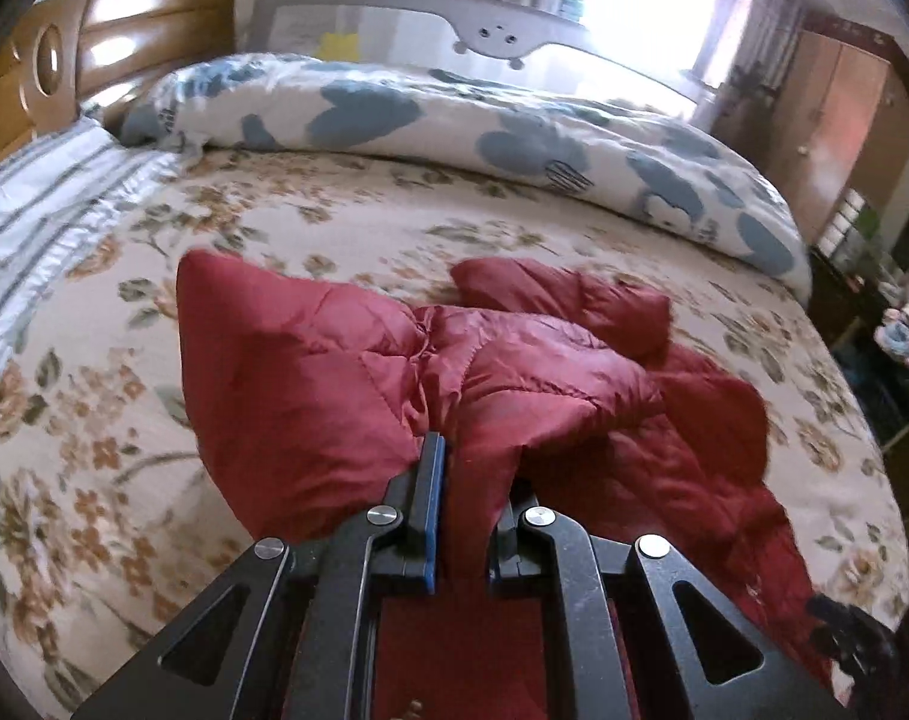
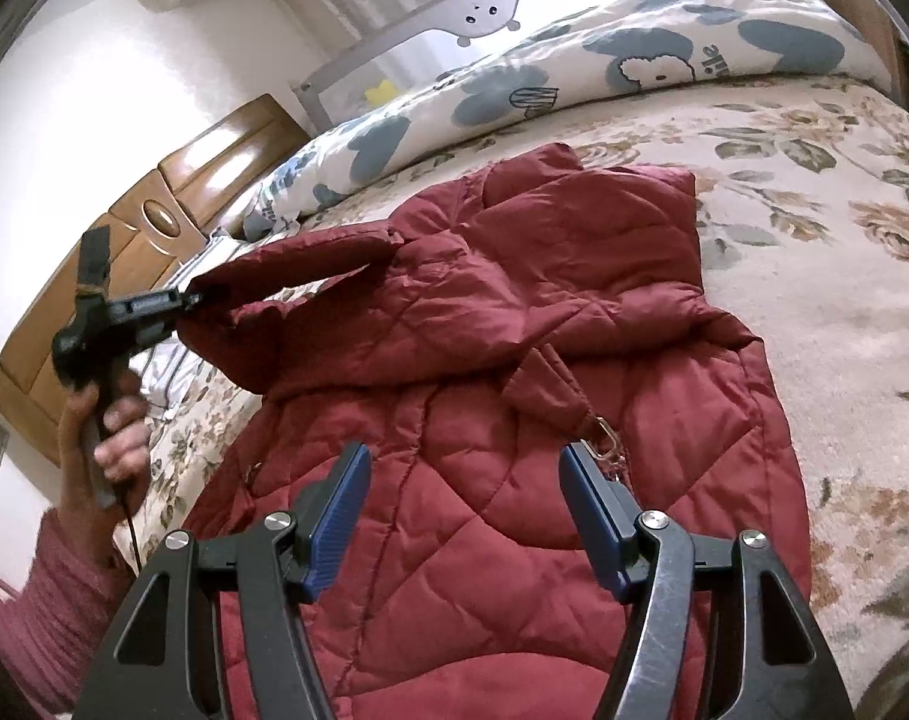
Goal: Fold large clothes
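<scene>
My left gripper (image 1: 475,468) is closed on a fold of the dark red quilted jacket (image 2: 514,420). The cloth is pressed between the two blue pads, and it covers most of the right one. From my right wrist camera I see this same gripper (image 2: 190,300) from the side: it holds the end of one sleeve (image 2: 310,258) and keeps it lifted above the bed, so the sleeve makes a bridge from the shoulder of the jacket to the fingers. My left hand (image 2: 109,420) is around the handle.

My right gripper (image 2: 463,480) is wide open and holds nothing. Its blue pads (image 2: 340,516) stand apart above the body of the jacket, and I cannot tell if they touch the cloth. A small metal zipper pull (image 2: 604,438) lies just beside the right finger.

The jacket lies spread on the floral bedspread (image 2: 814,276), with its far part folded over and wrinkled. Behind it, along the far side of the bed, there is a rolled white duvet with blue cartoon print (image 1: 514,138). A striped pillow (image 1: 46,204) is near the wooden headboard (image 1: 94,42), and a grey bed rail (image 1: 490,36) stands behind the duvet.
</scene>
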Demonstrator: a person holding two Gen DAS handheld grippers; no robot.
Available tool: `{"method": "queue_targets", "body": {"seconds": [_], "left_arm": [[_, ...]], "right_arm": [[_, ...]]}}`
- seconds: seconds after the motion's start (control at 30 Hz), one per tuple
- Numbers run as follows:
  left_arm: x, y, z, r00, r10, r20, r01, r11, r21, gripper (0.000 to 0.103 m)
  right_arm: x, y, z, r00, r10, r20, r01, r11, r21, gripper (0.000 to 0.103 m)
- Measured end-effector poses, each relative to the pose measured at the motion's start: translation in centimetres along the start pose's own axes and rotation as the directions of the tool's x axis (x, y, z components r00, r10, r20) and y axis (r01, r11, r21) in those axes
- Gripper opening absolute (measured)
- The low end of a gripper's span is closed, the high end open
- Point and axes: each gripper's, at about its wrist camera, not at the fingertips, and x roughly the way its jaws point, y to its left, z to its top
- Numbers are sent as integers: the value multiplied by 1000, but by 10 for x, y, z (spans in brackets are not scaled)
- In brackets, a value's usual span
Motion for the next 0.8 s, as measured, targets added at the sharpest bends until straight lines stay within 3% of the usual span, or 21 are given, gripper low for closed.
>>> {"method": "queue_targets", "body": {"seconds": [0.17,0.4,0.67,0.8], "left_arm": [[-3,-9,-18,996,-82,-36,84,994,64,10],[19,-7,-24,993,-77,-88,90,983,157,11],[28,4,-15,989,-89,-117,105,984,144,11],[31,2,-16,989,-84,-123,102,984,149,12]], "right_arm": [[6,-3,9,999,32,-5,-31,999,36,68],[35,-9,36,996,88,-31,-85,993,86,68],[103,-18,93,980,199,-21,-192,965,179,68],[144,-29,104,967,248,-50,-226,935,273,68]]}}
